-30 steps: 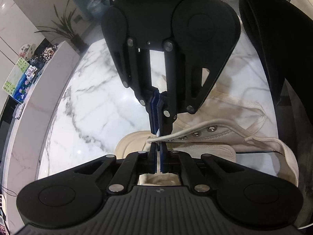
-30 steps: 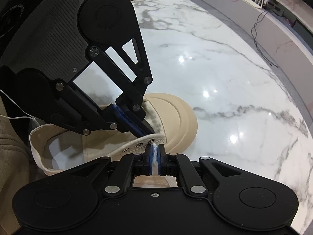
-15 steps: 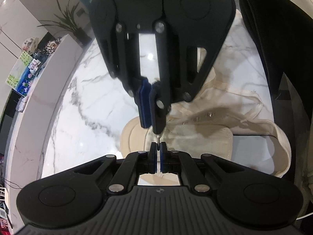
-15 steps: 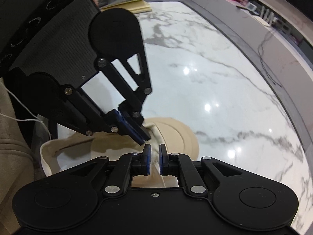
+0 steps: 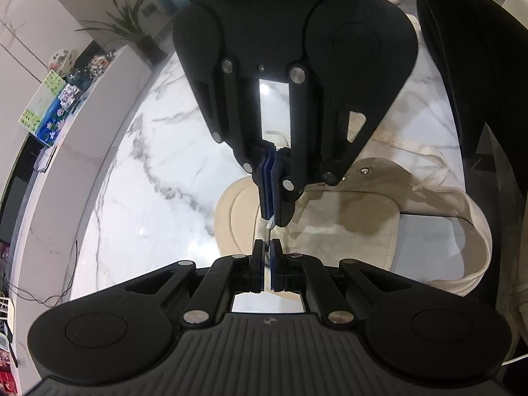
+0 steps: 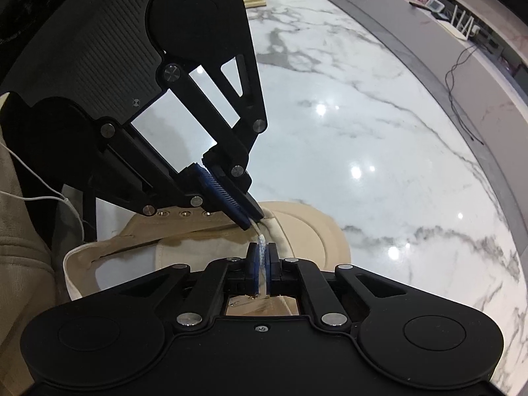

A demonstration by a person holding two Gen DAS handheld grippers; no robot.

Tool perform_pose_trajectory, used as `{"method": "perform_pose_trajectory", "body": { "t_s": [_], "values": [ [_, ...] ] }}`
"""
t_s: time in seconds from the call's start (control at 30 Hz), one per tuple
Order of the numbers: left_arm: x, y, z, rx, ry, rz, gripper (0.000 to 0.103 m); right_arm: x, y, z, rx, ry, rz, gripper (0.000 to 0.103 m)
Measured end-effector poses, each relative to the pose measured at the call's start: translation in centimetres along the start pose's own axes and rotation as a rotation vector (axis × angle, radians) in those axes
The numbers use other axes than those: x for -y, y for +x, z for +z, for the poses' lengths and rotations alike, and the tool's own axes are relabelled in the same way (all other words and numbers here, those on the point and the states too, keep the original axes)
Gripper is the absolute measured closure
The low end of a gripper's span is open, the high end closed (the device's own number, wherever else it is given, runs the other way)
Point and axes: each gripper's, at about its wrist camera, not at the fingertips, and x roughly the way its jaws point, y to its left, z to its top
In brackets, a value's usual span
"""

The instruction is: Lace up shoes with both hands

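Nearest me, my right gripper pinched the lace, jaws closing; just beyond, my left gripper was clamped on its tip. The shoe lay beneath on the marble table. I judged a hand-over under way; next, threading toward the eyelets.

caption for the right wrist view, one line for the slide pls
Right tool and left tool both pinch the white lace over the cream shoe's toe on a marble table.

Matt cream canvas shoe with metal eyelets on glossy veined marble table.
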Motion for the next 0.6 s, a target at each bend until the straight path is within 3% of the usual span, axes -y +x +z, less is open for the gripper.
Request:
{"method": "perform_pose_trajectory", "body": {
  "t_s": [0.6],
  "values": [
    [0.1,-1.4,-1.3,0.021,-0.032,-0.008,0.100,-0.1,2.5,1.4,-0.092,0.012,-0.011,0.100]
  ]
}}
